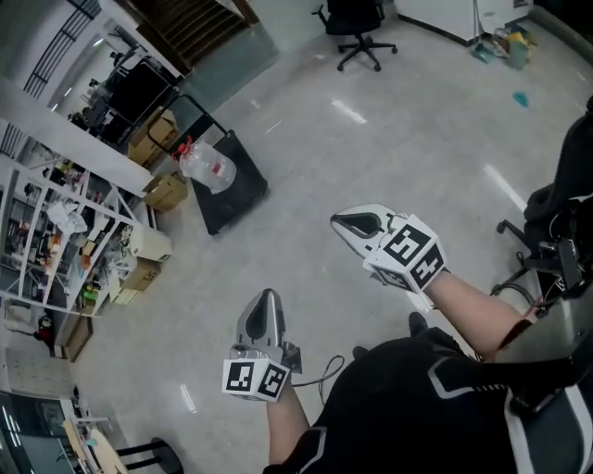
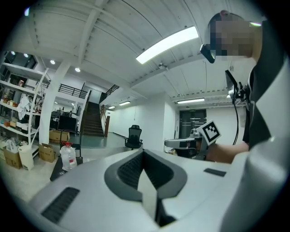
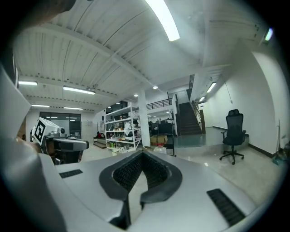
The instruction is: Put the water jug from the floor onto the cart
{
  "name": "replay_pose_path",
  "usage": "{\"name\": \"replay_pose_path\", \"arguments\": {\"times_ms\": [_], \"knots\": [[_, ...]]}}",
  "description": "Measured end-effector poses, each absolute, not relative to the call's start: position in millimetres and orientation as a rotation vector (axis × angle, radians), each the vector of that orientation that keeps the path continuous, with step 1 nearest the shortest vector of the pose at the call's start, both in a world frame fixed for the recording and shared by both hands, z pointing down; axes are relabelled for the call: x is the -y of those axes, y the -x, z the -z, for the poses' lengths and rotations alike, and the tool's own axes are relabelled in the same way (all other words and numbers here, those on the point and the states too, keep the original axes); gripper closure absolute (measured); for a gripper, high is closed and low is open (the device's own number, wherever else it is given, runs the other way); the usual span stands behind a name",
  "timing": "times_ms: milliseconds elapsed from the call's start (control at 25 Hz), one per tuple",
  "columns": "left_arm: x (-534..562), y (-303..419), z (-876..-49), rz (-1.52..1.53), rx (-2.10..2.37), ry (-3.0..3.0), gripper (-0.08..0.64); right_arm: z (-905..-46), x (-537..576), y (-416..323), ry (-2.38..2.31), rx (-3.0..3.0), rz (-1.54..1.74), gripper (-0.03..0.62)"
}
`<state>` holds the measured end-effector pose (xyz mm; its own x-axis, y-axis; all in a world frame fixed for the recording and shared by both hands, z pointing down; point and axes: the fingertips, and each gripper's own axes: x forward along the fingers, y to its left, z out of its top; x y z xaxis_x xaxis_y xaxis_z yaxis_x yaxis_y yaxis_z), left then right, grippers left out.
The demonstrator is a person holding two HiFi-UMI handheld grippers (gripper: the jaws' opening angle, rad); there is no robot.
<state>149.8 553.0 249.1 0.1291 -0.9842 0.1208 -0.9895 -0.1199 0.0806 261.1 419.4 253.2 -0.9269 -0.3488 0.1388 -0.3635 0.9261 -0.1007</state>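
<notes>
Both grippers are up in front of me, roughly level and empty. The left gripper [image 1: 267,304] has its fingers [image 2: 129,171] pressed together with nothing between them. The right gripper [image 1: 341,222] is the same, pads tight on each other. The two sit side by side, apart, and each shows up in the other's gripper view.

The water jug [image 1: 211,167] (clear, red cap) stands upright on the black deck of the cart [image 1: 239,192], at the handle end. The cart is well apart from me, ahead and to the left in the head view.

Only grey floor [image 1: 306,148] lies between the grippers and the cart.

Around the cart:
- Cardboard boxes [image 1: 153,139] are just behind the handle, with another box [image 1: 167,192] beside the deck's left edge.
- A white shelving rack [image 1: 56,218], packed with clutter, runs along the left, with more small boxes at its foot.
- The stairs [image 1: 190,23] are beyond the cart.
- A black office chair [image 1: 359,28] stands far ahead, well apart from the cart.
- A second dark chair [image 1: 556,227] is close on my right, just beside my right forearm.
</notes>
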Motion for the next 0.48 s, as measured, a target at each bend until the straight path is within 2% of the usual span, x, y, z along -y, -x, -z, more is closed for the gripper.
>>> {"name": "replay_pose_path", "arguments": {"times_ms": [480], "knots": [[-590,-147,-224,-0.002,1.918,-2.324,0.568,-247,-461,-258,-0.614,2.919,-0.306,0.591]]}}
